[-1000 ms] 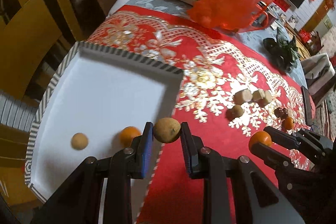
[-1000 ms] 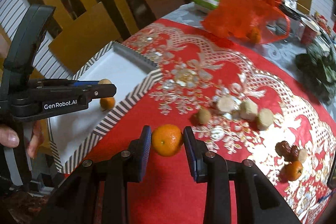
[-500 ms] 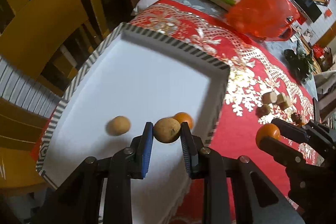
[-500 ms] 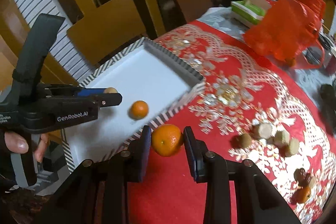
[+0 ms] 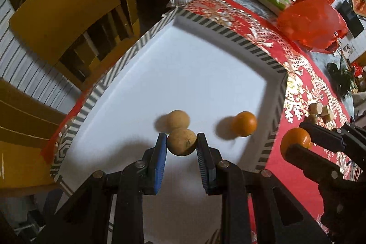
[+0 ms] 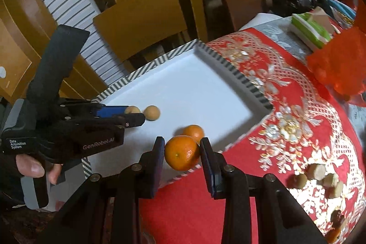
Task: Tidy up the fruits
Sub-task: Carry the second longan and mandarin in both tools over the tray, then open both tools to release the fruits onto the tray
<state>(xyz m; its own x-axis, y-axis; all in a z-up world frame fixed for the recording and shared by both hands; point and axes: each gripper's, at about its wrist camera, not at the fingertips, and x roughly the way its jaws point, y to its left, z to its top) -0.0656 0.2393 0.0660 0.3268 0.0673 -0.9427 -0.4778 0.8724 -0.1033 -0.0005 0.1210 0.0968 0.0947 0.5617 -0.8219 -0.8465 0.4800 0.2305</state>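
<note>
- Left gripper [image 5: 182, 145]: fingers pinching a tan fruit [image 5: 182, 144], carried over the near part of the tray [image 5: 228, 37]. Risk: let go from height, a round fruit would likely roll on the smooth white floor.
- Loose tan fruit [image 5: 178, 119]: lying in the tray directly beyond the held one, near it. Risk: a drop here could knock it away.
- Right gripper [image 6: 182, 153]: fingers pinching an orange [image 6: 181, 153], poised at the tray's near striped edge, partly over the red cloth [image 6: 196, 209]. Risk: released here, it may strike the rim and bounce out onto the cloth, or off the table.
- Loose orange [image 6: 194, 132]: in the tray just behind the held orange. Risk: collision on set-down; it sits near the right-hand wall.
- The two grippers: close side by side over one end of the tray. Risk: tools bumping, jolting a grip.
- Remaining pieces [image 6: 320, 176]: pale chunks and small dark fruit on the cloth, well apart from the tray. Judged still to be collected.
</note>
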